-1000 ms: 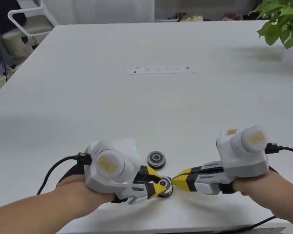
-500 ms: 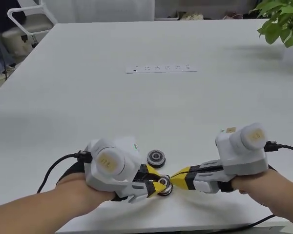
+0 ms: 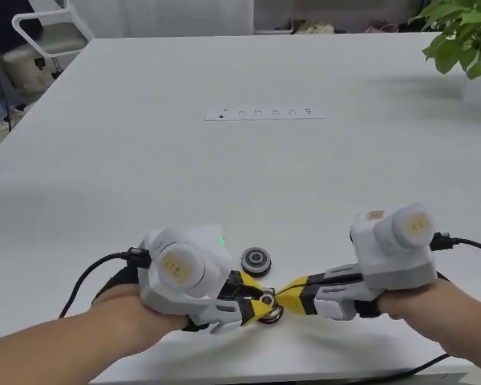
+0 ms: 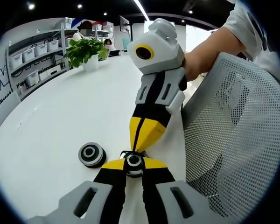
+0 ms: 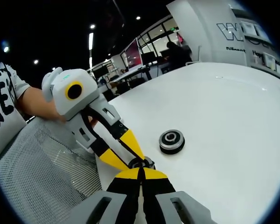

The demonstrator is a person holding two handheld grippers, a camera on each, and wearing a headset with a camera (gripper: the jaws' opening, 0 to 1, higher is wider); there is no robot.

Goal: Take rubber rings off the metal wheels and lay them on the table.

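A small metal wheel [image 3: 269,310] with a black rubber ring is clamped in my left gripper [image 3: 260,304], just above the table's near edge. In the left gripper view the yellow jaws are shut on that wheel [image 4: 133,163]. My right gripper [image 3: 279,294] comes in from the right, and its closed tips pinch the ring at the wheel's edge [image 5: 145,162]. The right gripper [image 5: 141,171] has its jaws pressed together. A second wheel [image 3: 256,260] with its ring on lies flat on the white table [image 3: 224,176], just behind the grippers, and it appears again in the gripper views [image 4: 92,154] [image 5: 171,140].
A white power strip [image 3: 264,114] lies at mid-table, a green plant [image 3: 461,36] stands at the far right corner, and a white chair [image 3: 44,40] is beyond the far left. A grey mesh chair back [image 4: 233,140] is close behind the table's near edge.
The right gripper has edged a little left, closing onto the wheel held by the left gripper. The left gripper and the second wheel have stayed put.
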